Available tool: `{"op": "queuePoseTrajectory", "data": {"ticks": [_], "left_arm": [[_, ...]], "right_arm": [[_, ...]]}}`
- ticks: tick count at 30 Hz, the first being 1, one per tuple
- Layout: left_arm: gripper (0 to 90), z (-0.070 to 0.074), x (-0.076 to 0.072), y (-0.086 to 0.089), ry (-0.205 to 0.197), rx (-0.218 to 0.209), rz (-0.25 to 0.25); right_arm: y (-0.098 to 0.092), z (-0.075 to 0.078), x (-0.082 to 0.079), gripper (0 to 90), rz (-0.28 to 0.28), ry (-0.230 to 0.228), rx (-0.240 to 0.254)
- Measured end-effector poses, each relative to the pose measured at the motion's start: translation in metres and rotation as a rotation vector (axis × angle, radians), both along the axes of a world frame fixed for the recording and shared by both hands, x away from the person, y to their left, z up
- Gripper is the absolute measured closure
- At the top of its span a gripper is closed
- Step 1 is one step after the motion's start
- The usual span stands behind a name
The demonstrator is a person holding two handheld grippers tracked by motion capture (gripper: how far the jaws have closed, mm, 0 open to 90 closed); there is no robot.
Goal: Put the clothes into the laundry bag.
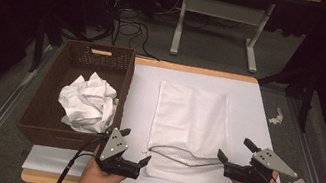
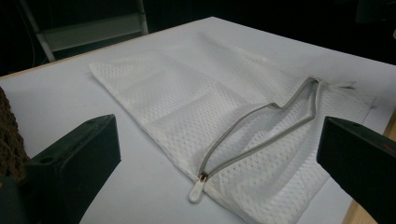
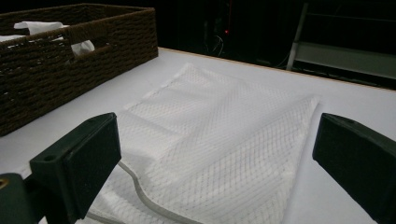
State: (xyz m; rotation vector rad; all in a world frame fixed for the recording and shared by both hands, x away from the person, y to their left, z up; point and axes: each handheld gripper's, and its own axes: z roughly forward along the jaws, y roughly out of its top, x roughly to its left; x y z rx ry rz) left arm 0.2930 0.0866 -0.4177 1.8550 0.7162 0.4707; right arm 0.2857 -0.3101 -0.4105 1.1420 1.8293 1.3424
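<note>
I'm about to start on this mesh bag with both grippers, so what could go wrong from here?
1. The zipper pull is small and lies flat on the sheet; the open left gripper could miss it or pinch mesh instead.
2. The bag lies loose, so it may slide or bunch unless the open right gripper pins it.
3. The basket sits beside the left gripper and could get bumped.

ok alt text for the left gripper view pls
A white mesh bag lies flat on a white table, its grey zipper partly open, the pull nearest the camera. The open left claw frames it, touching nothing.
</note>
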Motion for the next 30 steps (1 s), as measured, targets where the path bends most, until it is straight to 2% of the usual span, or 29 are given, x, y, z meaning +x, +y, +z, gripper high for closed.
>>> {"op": "queuePoseTrajectory", "data": {"ticks": [5,12,17,23,26,30], "left_arm": [[0.6,0.001,-0.002,0.0,-0.007,0.003,0.007],[0.6,0.001,-0.003,0.0,-0.008,0.007,0.006],[0.6,-0.001,-0.002,0.0,0.019,-0.014,-0.002],[0.6,-0.002,-0.004,-0.005,0.015,-0.005,-0.015],[0.6,-0.004,-0.004,-0.007,0.026,0.013,-0.024],[0.7,-0.007,-0.003,-0.008,0.01,0.046,-0.028]], "right_arm": [[0.001,0.001,-0.003,2.0,0.001,-0.012,-0.009],[0.0,0.0,-0.003,2.7,-0.002,-0.007,0.002],[-0.003,-0.002,-0.001,3.5,0.001,-0.004,0.012],[-0.005,-0.004,0.0,4.8,-0.004,0.004,0.017],[-0.005,-0.005,0.002,6.2,-0.006,-0.006,0.015],[-0.004,-0.008,0.007,7.4,-0.013,0.003,0.004]]}}
